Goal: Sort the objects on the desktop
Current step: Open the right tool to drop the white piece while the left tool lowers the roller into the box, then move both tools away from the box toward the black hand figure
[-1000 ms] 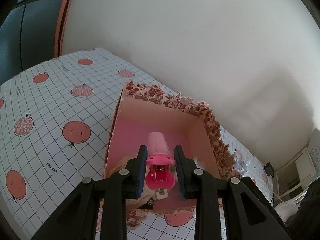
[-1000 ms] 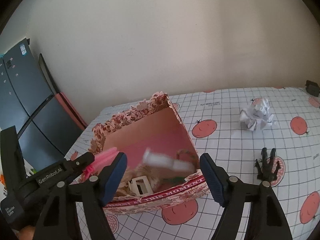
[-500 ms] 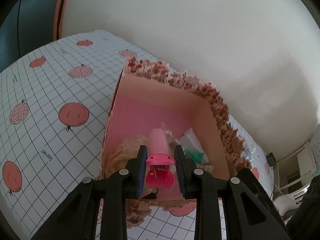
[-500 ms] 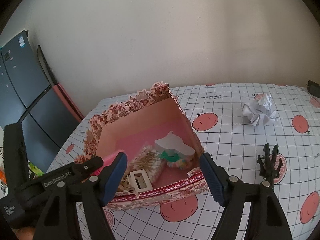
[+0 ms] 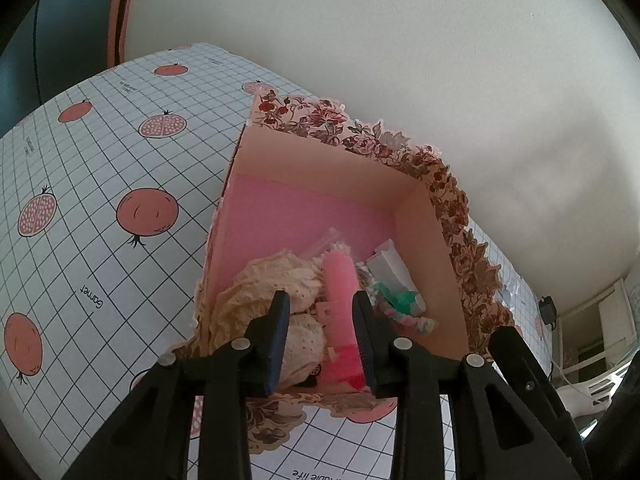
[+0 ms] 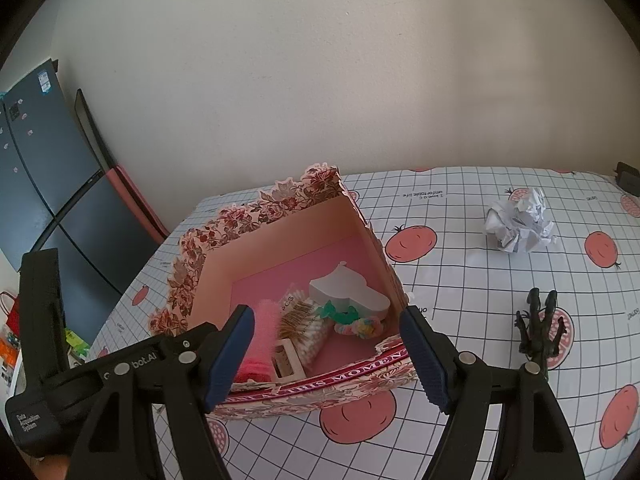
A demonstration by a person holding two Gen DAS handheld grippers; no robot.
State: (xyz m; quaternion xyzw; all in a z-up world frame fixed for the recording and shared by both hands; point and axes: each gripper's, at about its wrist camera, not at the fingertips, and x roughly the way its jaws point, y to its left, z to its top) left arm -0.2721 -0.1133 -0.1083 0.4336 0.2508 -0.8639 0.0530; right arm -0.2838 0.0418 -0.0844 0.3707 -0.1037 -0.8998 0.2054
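Left gripper (image 5: 320, 320) is poised over the near end of the floral box (image 5: 424, 208), jaws opening; the pink hair roller (image 5: 340, 292) lies between them but the pads look clear of it, so it reads as let go and resting inside the box, against the cream knitted item (image 5: 272, 292). Right gripper (image 6: 326, 354) hovers at the box's near wall, jaws spread wide with nothing in them. Further into the box: cotton swab pack (image 6: 302, 320), white cloud-shaped piece (image 6: 348, 290), pastel hair tie (image 6: 358, 326). Judged step: drop-off of the roller, essentially complete. On the tablecloth (image 6: 460, 264) beyond, right of the box, a black claw clip (image 6: 538, 326) and, further back, a crumpled paper ball (image 6: 518, 226) remain unsorted. Next move likely: lift the left gripper straight out without snagging the roller; right gripper swings to the claw clip, nearest, and closes across its narrow body.
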